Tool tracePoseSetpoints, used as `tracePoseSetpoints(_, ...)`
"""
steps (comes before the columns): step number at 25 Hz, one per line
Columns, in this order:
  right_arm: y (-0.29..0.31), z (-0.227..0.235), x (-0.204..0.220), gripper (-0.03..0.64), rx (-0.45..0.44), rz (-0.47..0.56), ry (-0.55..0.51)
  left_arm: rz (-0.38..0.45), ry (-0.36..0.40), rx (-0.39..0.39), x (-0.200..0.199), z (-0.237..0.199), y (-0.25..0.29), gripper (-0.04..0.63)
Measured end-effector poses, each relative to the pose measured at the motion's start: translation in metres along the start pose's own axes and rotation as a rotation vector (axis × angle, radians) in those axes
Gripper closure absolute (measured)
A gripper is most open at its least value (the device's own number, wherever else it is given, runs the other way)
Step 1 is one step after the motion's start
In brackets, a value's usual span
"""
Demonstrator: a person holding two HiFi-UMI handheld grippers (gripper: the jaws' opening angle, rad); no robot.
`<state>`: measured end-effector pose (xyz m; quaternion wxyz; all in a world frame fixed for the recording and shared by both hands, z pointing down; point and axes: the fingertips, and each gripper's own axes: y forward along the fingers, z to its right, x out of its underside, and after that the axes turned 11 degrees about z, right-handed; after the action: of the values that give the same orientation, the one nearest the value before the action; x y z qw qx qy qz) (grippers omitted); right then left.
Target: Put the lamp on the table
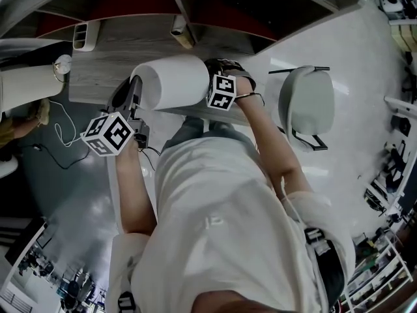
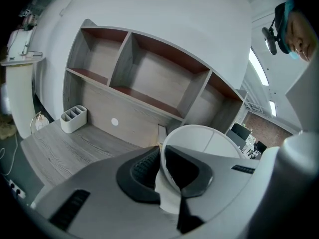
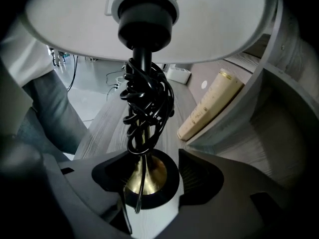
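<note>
Setting the lamp on the desk: left tool clamps its shade rim, right tool stands released around its base; next, free the shade.

So the table is a grey wood-grain top with an open shelf unit standing along its back edge. On the top there's a white compartmented organizer at the left of the left gripper view. A beige roll sits just beside a shelf upright, right of centre in the right gripper view. The lamp has its black-and-brass base down at bottom centre.
</note>
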<state>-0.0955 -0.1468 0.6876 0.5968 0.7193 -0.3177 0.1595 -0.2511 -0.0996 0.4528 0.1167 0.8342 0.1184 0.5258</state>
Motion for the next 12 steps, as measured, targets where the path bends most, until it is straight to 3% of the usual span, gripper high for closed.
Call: tracePoseSetpoints(12, -0.058, 0.014, 0.032, 0.322, 0.128, -0.016, 0.083, -0.009, 0.055, 0.014, -0.004, 0.041, 0.013, 0.545)
